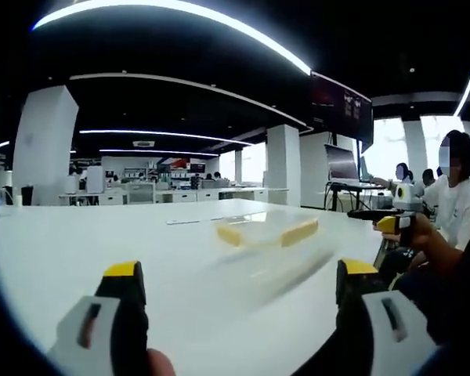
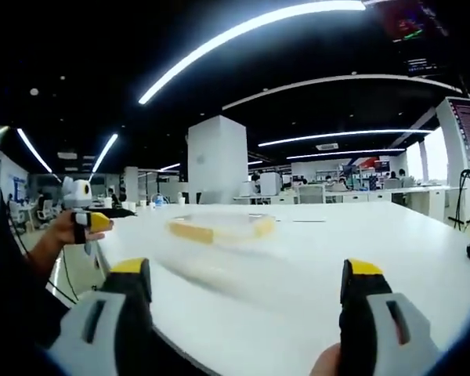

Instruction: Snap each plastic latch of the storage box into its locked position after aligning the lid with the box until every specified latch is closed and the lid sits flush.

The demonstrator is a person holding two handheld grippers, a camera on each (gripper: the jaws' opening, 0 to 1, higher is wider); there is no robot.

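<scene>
Yellow-tipped jaws of the left gripper (image 1: 241, 276) rise wide apart at the near edge of the left gripper view and hold nothing, and in the right gripper view the right gripper (image 2: 248, 272) stands spread the same way, also with nothing between its jaws. Beyond both, the clear storage box (image 1: 268, 235) with yellow latches (image 1: 300, 232) lies blurred on the white table (image 1: 78, 251), apart from either gripper, and I cannot tell if its lid sits flush. Farther away, people (image 1: 454, 196) sit at the table's right side, and white columns (image 2: 217, 160) and desks stand under long ceiling lights (image 2: 243, 31).
</scene>
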